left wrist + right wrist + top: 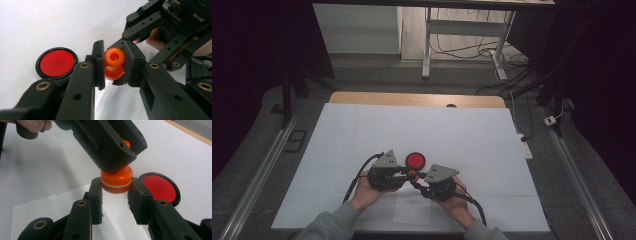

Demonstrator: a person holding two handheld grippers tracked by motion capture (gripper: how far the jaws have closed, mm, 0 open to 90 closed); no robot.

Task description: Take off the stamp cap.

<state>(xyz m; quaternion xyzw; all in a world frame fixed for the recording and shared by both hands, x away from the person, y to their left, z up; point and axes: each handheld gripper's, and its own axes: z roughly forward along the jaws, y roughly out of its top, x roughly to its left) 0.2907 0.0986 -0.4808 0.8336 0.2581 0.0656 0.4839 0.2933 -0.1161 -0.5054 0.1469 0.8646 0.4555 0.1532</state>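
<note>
A small orange bottle-like piece [412,173] is held between both grippers near the table's front middle. My left gripper [113,66] is shut on its rounded upper part [114,57], which has a hole in its end. My right gripper [117,188] is shut on its wider base [117,181], which carries a thin white band. In the high view the left gripper [407,172] comes from the left and the right gripper [416,181] from the right, tips meeting at the orange piece. A red disc with a black rim [415,160] lies flat just beyond them.
The white tabletop [362,130] stretches wide to the left, right and back, with a wooden strip [412,98] at its far edge. A loose white paper sheet [50,205] lies under the grippers. Cables trail from both grippers toward the person's forearms.
</note>
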